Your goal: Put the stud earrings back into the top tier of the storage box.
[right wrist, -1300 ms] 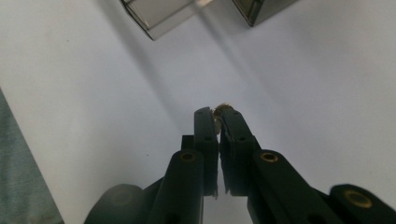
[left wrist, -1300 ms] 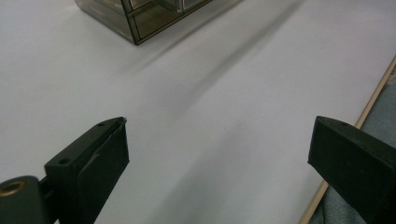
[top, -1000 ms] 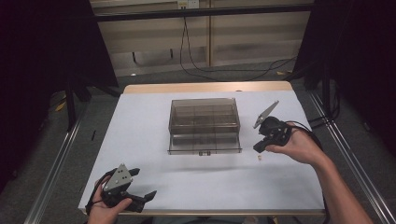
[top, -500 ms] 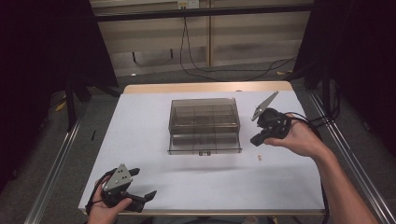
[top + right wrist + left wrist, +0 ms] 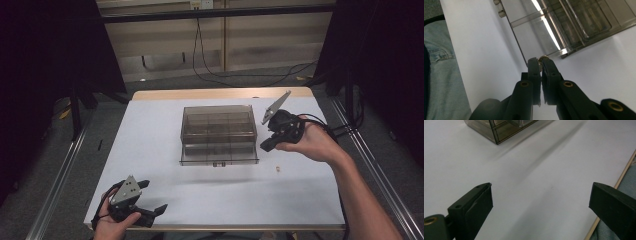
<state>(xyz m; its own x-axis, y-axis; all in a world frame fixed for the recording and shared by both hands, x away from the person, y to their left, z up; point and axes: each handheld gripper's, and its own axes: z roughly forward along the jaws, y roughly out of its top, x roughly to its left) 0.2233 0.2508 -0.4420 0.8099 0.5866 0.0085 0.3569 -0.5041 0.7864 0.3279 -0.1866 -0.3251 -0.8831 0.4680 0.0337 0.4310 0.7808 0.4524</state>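
Observation:
A smoky clear compartment box (image 5: pixel 217 125) lies mid-table, its lid (image 5: pixel 220 154) folded out toward the front. My right gripper (image 5: pixel 265 146) hovers off the box's right front corner, held above the table. In the right gripper view its jaws (image 5: pixel 540 61) are shut on a small brass-coloured piece (image 5: pixel 542 58) at their tips, over the box's lid edge (image 5: pixel 519 42). Another tiny pale piece (image 5: pixel 277 169) lies on the white sheet just below that hand. My left gripper (image 5: pixel 154 196) rests at the front left edge, open and with nothing between its fingers (image 5: pixel 477 200).
The white sheet (image 5: pixel 165 130) covers the table, with its wooden edge (image 5: pixel 220 93) at the back. Metal rails (image 5: pixel 60 180) run along both sides. Cables (image 5: pixel 215 70) lie on the floor behind. A denim-clad leg (image 5: pixel 441 75) is beside the front edge.
My right gripper has lifted off the sheet and drifted back toward the box's right side, jaws still shut. The left gripper and the pale piece have stayed put.

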